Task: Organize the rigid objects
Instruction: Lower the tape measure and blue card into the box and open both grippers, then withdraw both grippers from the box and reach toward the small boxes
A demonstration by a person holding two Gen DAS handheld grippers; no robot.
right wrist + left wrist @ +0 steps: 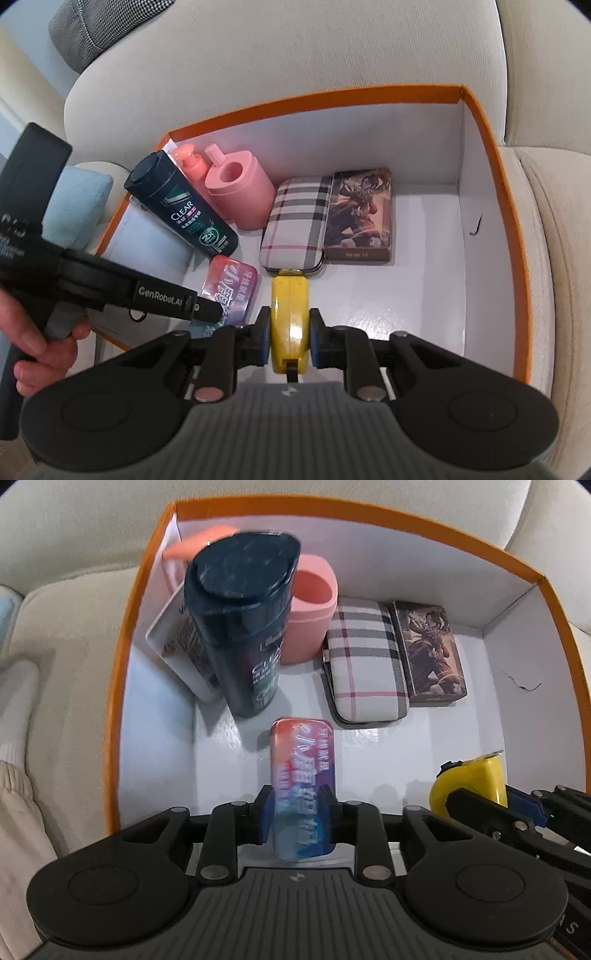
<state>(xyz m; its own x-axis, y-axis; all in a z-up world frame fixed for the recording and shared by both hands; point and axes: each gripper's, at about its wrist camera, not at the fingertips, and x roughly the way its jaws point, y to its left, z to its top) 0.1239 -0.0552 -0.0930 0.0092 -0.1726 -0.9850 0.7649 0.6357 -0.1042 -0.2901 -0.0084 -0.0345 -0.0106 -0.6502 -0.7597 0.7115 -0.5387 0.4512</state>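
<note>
Left hand-held gripper (297,814) I'm spreading around the tin (303,786); right hand-held gripper (289,334) is pinching the yellow tape measure (290,325) inside the orange box (513,229).

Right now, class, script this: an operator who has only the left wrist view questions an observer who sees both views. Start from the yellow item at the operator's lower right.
Operator: What grips the yellow tape measure?
Observer: The right gripper; its jaws are shut on the tape measure's flat sides.
Operator: What is the pink blur behind the shampoo bottle?
Observer: A pink pump bottle, upright in the orange box's corner.
Operator: Anything beyond the box?
Observer: A grey houndstooth cushion on the sofa.
</note>
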